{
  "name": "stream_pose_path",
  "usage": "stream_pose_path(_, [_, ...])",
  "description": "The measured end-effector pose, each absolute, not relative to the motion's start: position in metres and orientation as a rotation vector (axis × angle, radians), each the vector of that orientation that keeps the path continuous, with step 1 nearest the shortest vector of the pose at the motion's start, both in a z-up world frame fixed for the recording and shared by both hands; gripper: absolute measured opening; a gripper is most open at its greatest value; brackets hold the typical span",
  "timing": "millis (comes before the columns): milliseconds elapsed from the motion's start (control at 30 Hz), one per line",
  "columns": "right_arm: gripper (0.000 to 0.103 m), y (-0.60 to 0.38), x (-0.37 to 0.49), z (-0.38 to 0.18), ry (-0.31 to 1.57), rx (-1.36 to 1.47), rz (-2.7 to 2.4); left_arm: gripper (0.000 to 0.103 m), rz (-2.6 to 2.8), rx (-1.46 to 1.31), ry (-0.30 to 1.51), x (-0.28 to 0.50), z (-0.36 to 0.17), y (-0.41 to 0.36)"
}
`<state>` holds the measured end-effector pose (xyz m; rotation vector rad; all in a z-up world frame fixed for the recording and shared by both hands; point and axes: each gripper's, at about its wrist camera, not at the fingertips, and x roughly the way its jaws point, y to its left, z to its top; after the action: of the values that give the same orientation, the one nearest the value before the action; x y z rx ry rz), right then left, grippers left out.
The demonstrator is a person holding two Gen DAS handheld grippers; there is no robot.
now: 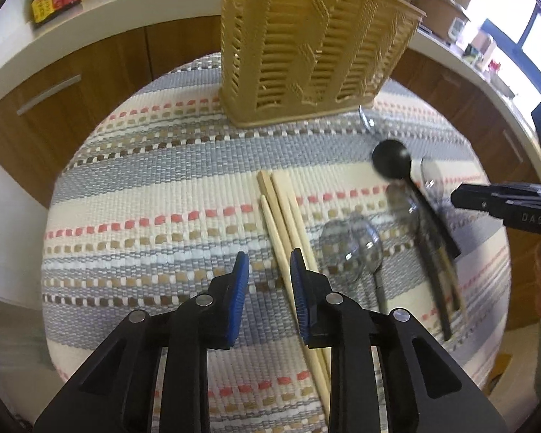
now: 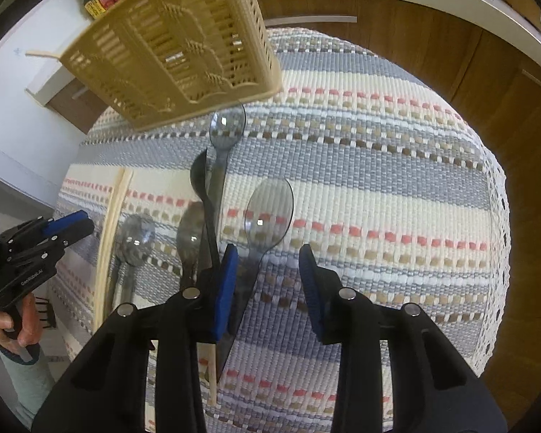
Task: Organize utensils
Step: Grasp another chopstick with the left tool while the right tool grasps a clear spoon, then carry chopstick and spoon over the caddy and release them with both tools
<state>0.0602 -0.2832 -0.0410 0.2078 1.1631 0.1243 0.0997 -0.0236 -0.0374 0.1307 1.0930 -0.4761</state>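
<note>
Little of the sorting appears done: the basket [image 1: 313,47] at the far edge of the table [image 2: 396,187] seems nearly empty. Chopsticks [image 1: 288,231] and spoons [image 2: 267,216] are left lying mid-table. The left gripper [image 1: 269,270] is spread over the chopsticks, nothing gripped. The right gripper [image 2: 268,274] is likewise released, above a clear spoon's handle.

Both tools [image 1: 267,270] [image 2: 268,270] agape (low-hovering)
</note>
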Motion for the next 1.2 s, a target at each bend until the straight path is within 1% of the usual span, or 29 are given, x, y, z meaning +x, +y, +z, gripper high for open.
stream_pose_path(167, [0.032,-0.278,0.060,-0.044,1.158,0.182,0.096,0.022,-0.447,0.214,1.096,0.096,-0.047,-0.035])
stream_pose_path(333, [0.032,-0.271,0.059,-0.046,1.160,0.155,0.091,0.022,-0.447,0.231,1.088,0.098,-0.045,-0.044])
stream_pose_path(400, [0.032,-0.266,0.059,-0.046,1.158,0.134,0.083,0.024,-0.444,0.231,1.088,0.099,-0.046,-0.044])
stream_pose_path(467, [0.032,-0.263,0.061,-0.049,1.164,0.123,0.080,0.024,-0.439,0.246,1.085,0.097,-0.046,-0.047])
stream_pose_path(500, [0.032,-0.262,0.061,-0.051,1.169,0.120,0.080,0.023,-0.438,0.256,1.084,0.098,-0.046,-0.049])
stream_pose_path(533, [0.029,-0.261,0.062,-0.052,1.171,0.118,0.081,0.020,-0.437,0.272,1.083,0.097,-0.047,-0.050])
stream_pose_path(567, [0.026,-0.261,0.062,-0.053,1.175,0.113,0.081,0.007,-0.411,0.308,1.074,0.095,-0.047,-0.051])
stream_pose_path(633, [0.024,-0.262,0.063,-0.054,1.180,0.124,0.080,0.004,-0.398,0.332,1.077,0.093,-0.048,-0.054])
stream_pose_path(833, [0.024,-0.280,0.070,-0.054,1.221,0.240,0.102,0.004,-0.402,0.281,1.103,0.103,-0.044,-0.036])
stream_pose_path(933, [0.024,-0.275,0.074,-0.055,1.238,0.237,0.110,0.005,-0.406,0.263,1.113,0.106,-0.041,-0.034])
stream_pose_path(1133, [0.024,-0.247,0.086,-0.057,1.266,0.116,0.066,0.007,-0.395,0.315,1.135,0.112,-0.039,-0.037])
stream_pose_path(1200, [0.021,-0.235,0.085,-0.057,1.264,0.030,0.043,0.007,-0.389,0.352,1.140,0.114,-0.038,-0.042])
